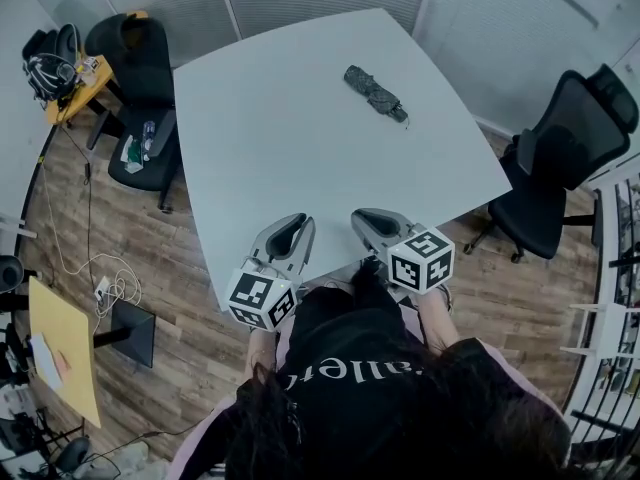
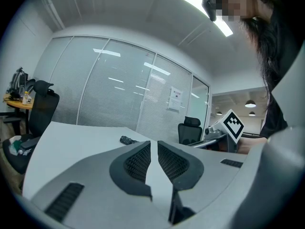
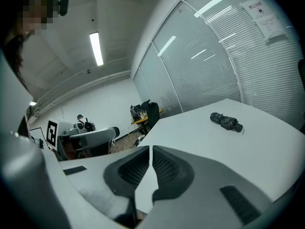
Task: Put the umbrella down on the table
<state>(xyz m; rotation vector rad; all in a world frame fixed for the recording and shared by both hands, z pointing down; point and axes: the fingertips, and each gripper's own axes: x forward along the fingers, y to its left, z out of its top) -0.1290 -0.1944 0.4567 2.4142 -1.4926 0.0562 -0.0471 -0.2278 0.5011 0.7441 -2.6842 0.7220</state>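
Note:
A folded dark umbrella (image 1: 376, 93) lies flat on the far part of the light grey table (image 1: 300, 158), with nothing touching it. It also shows small in the left gripper view as the umbrella (image 2: 127, 140), and in the right gripper view as the umbrella (image 3: 226, 121). My left gripper (image 1: 290, 228) and right gripper (image 1: 372, 218) hover side by side over the table's near edge, well short of the umbrella. The left gripper (image 2: 154, 144) has its jaws together with nothing between them. So does the right gripper (image 3: 149, 149).
A black office chair (image 1: 565, 158) stands at the table's right side, and another chair (image 1: 140, 78) at the left. A small yellow table (image 1: 75, 88) with gear stands far left. A yellow board (image 1: 65, 348) and cables (image 1: 110, 288) lie on the wood floor.

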